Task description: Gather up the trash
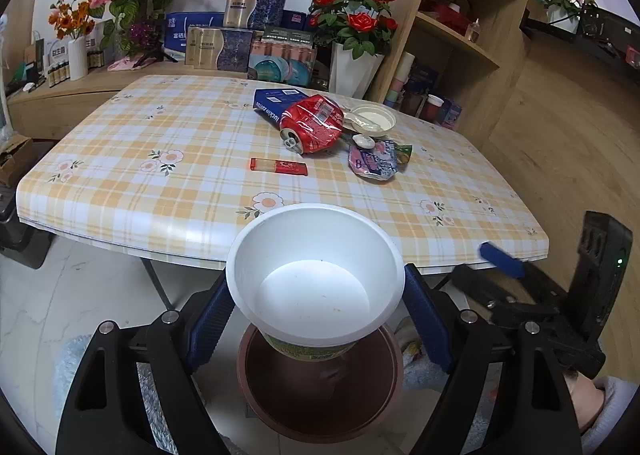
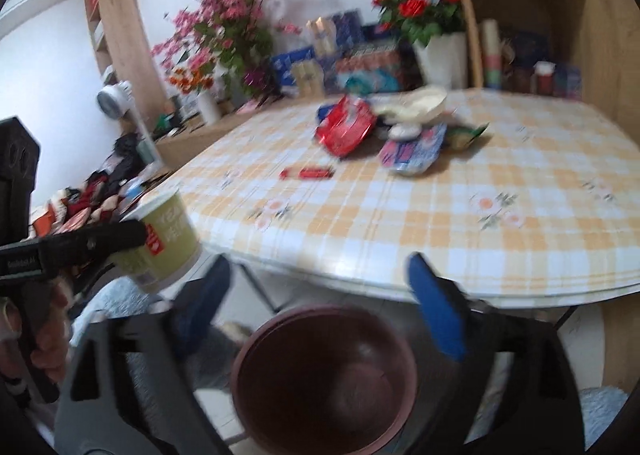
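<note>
Noodle cup [image 1: 316, 283]: white inside, empty, green label on the outer wall. Held upright in the left tongs [image 1: 316, 319], blue pads pressing its sides just below the rim. It hangs directly over the brown bin [image 1: 320, 387] on the floor, off the near edge of the surface [image 1: 120, 183]. Cup base appears to be above the bin's rim, not inside yet; the right wrist view shows the same cup [image 2: 166, 231] up and to the left of the bin [image 2: 324, 375].

Right tongs [image 2: 320, 303]: jaws spread wide, nothing between them, hovering above the bin next to the cup. That view is blurred.

Judgement: the step in hand is the drop. To do it well:
- Keep the cup centred over the bin mouth; the bin is only somewhat wider than the cup's rim.
- Lower until the base is near or inside the bin rim before letting go, since a light cup may bounce or tip out.
- Open the pads evenly so it falls straight.
- Keep the right tongs clear of the fall path.

Left on the surface, beyond the bin: a small red packet [image 1: 279, 166], a crushed red can [image 1: 312, 123], a blue box [image 1: 276, 101], a pale dish [image 1: 372, 119] and a crumpled wrapper [image 1: 374, 161].
</note>
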Tool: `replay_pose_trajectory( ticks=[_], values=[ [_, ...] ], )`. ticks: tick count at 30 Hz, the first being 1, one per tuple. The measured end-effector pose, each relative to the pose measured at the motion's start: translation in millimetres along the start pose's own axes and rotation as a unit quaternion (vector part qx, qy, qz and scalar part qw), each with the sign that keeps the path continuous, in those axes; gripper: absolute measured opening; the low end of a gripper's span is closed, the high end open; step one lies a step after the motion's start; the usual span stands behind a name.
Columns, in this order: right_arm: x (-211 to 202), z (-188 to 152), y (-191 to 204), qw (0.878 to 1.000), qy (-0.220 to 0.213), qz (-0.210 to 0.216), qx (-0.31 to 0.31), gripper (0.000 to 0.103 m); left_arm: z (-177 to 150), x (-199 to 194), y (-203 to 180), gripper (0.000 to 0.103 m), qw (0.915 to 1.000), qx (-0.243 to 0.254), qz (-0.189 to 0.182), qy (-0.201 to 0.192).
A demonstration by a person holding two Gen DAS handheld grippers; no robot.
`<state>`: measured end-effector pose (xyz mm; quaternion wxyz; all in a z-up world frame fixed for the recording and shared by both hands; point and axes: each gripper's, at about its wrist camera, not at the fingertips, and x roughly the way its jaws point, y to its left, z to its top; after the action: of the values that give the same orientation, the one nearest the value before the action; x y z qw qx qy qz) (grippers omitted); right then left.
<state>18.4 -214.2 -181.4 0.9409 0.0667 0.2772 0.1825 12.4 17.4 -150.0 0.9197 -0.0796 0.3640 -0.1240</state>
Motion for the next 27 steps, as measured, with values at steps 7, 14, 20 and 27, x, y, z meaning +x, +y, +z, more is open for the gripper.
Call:
replay_pose_trajectory(
  ticks=[7, 14, 20, 27],
  values=[
    [-6, 2, -13, 0.997, -0.038, -0.061, 0.003, 0.097, -6, 10, 3, 0.08, 0.9999, -0.006, -0.002, 0.013],
    [-8, 1, -18, 0.995, -0.051, -0.084, -0.002, 0.097, -16, 24, -3, 0.08, 0.9994, 0.007, -0.001, 0.034],
    [-8, -1, -24, 0.994, -0.052, -0.092, 0.006, 0.097, -21, 31, -7, 0.08, 0.9988, 0.018, -0.004, 0.045],
    [-7, -2, -25, 0.994, -0.05, -0.095, 0.007, 0.097, -24, 31, -14, 0.092, 0.9985, 0.034, -0.006, 0.041]
  ],
)
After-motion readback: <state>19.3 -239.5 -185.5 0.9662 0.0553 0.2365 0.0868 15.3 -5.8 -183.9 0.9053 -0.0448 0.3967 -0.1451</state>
